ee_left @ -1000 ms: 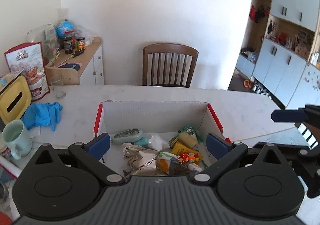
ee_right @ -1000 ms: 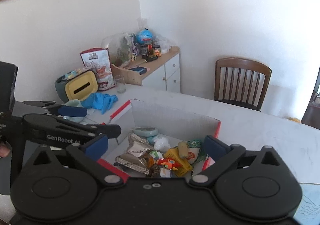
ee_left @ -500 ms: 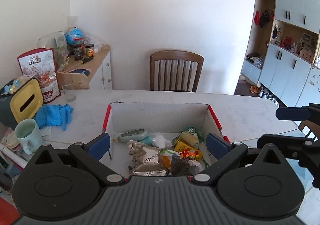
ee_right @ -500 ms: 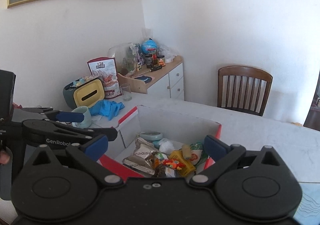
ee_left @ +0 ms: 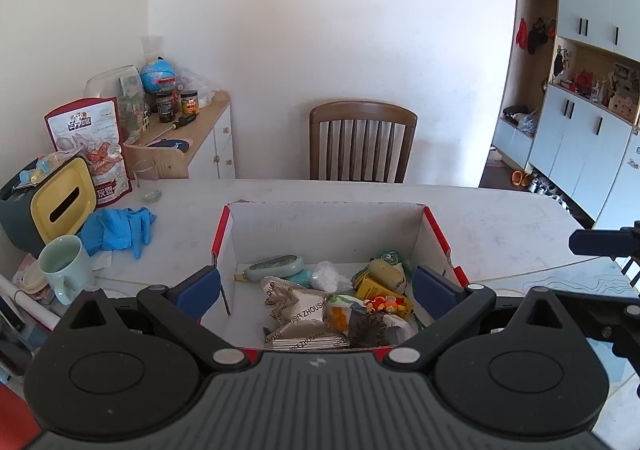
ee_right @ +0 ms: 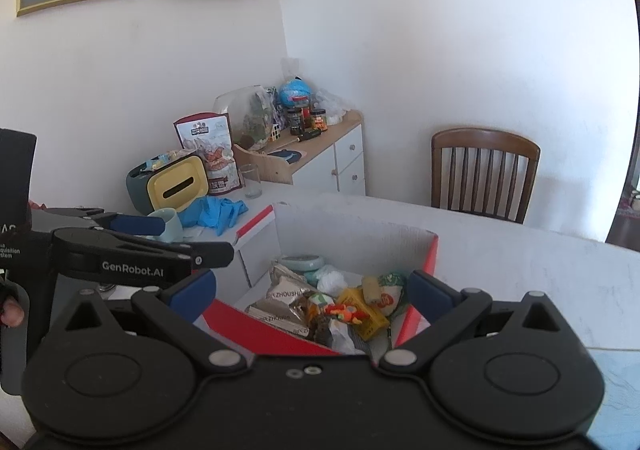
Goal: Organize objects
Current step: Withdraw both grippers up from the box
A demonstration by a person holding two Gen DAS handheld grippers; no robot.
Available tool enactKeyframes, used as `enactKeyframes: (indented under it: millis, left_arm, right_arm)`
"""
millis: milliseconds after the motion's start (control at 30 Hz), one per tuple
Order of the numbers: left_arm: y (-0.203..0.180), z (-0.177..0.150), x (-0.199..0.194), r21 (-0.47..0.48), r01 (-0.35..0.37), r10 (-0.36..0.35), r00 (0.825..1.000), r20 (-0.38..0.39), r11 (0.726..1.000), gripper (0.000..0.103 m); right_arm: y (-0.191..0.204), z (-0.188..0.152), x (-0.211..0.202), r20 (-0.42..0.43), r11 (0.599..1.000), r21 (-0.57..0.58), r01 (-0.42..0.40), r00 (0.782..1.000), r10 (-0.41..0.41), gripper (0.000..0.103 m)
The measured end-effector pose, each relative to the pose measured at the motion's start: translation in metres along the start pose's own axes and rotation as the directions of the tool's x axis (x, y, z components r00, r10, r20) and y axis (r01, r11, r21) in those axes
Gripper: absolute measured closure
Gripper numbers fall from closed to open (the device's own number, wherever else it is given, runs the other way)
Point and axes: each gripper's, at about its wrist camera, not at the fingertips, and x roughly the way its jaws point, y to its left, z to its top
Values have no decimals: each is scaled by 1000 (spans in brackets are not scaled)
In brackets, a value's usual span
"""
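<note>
The cardboard box (ee_left: 326, 228) is open on top. At the left of the frame, a mug (ee_left: 64, 268) and blue gloves (ee_left: 116, 230) crowd the worktop (ee_left: 500, 226).

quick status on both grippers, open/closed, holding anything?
Left gripper: open, holding nothing, above the cardboard box.
Right gripper: open, holding nothing, above the same box.
</note>
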Motion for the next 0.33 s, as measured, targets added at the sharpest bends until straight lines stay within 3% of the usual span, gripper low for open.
enactKeyframes:
  millis: [333]
  left_arm:
    - [-14, 1, 4, -6, 20, -20, 1000, -5, 1000, 0]
  right_arm:
    - [-18, -14, -11, -13, 999, 26, 35, 999, -35, 1]
